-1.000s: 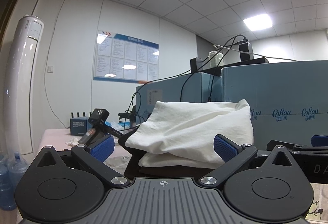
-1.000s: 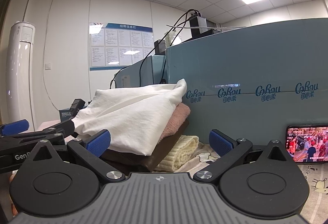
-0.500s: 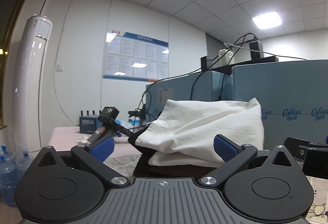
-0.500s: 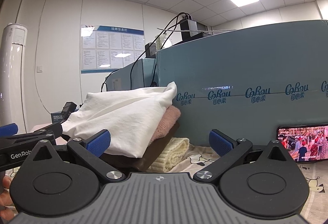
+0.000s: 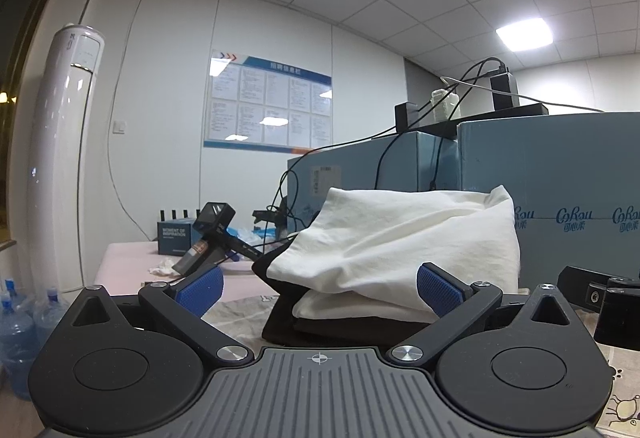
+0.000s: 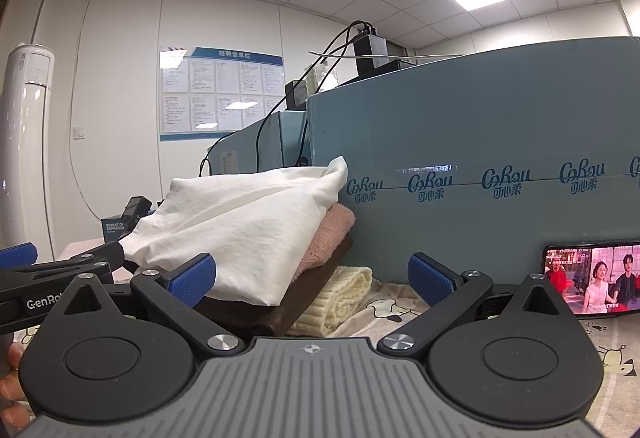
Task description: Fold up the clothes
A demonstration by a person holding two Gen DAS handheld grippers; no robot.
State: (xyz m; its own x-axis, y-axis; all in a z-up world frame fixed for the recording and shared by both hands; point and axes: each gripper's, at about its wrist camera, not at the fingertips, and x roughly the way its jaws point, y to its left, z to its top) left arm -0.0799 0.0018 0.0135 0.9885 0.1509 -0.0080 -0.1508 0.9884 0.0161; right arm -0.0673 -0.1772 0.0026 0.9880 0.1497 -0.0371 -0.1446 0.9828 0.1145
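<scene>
We saw one stack of folded clothes (image 5: pixel 394 250), a white garment (image 6: pixel 240 226) topmost, just ahead of our left claw (image 5: pixel 320 288) and right claw (image 6: pixel 312 278), both spread wide and empty. Two blue boxes (image 6: pixel 500 157) stood behind the patterned tablecloth (image 6: pixel 384 312).

Here's the desk (image 6: pixel 384 312), draped in a cartoon-print cloth (image 6: pixel 608 342). Dead centre sits the stack of folded clothes (image 6: pixel 248 234), a dark garment (image 6: pixel 308 294) at its base. Tucked against the stack's right side, a cream knit roll (image 6: pixel 340 298) lies on the cloth. Behind the stack stands a blue carton (image 6: pixel 500 173); a phone (image 6: pixel 592 278) leans against that carton, well right of the stack.
</scene>
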